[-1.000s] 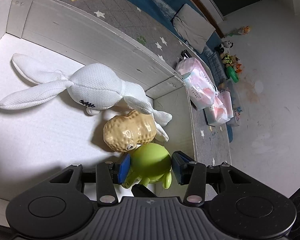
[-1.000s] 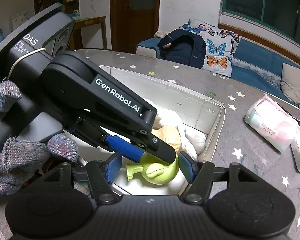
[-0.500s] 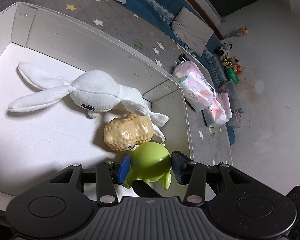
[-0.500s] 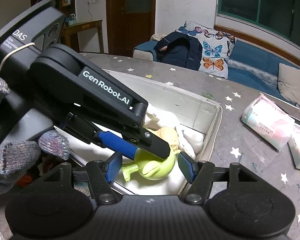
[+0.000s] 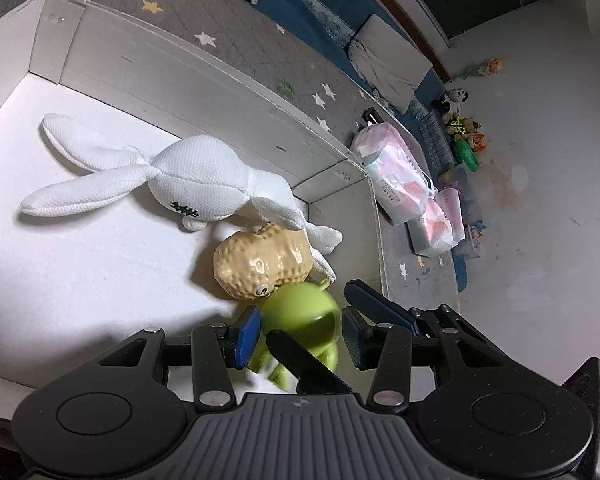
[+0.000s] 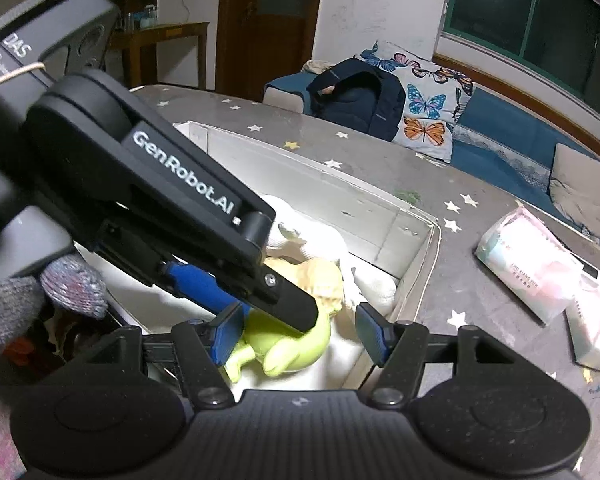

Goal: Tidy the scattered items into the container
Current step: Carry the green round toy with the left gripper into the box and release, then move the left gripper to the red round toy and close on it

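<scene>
Grey star-print cloth [image 5: 260,32] covers the table, and on it sits the white box [image 5: 220,68], with a sofa [image 6: 500,140] and a butterfly cushion [image 6: 424,108] behind. Down in the box, the white rabbit [image 5: 196,176] lies flat on its floor, ears stretched toward the far end. The peanut toy [image 5: 260,268] is tucked right against the rabbit's limbs. And at the near right corner, here's the green toy [image 5: 300,312], up against the peanut. The left gripper [image 5: 299,336] has it: both blue pads look pressed onto its sides, a firm clamp. Whether the toy touches the box floor, I can't tell. The right gripper [image 6: 300,338] comes in from the other side, jaws apart, straddling the same toy. Its left pad is close by the toy's leg, and its right pad stands clear with white floor showing in the gap. A hand [image 6: 20,308] in a grey knit glove carries the left gripper. Out on the cloth, beyond the box's right wall, lie two pink tissue packs [image 5: 396,176].
</scene>
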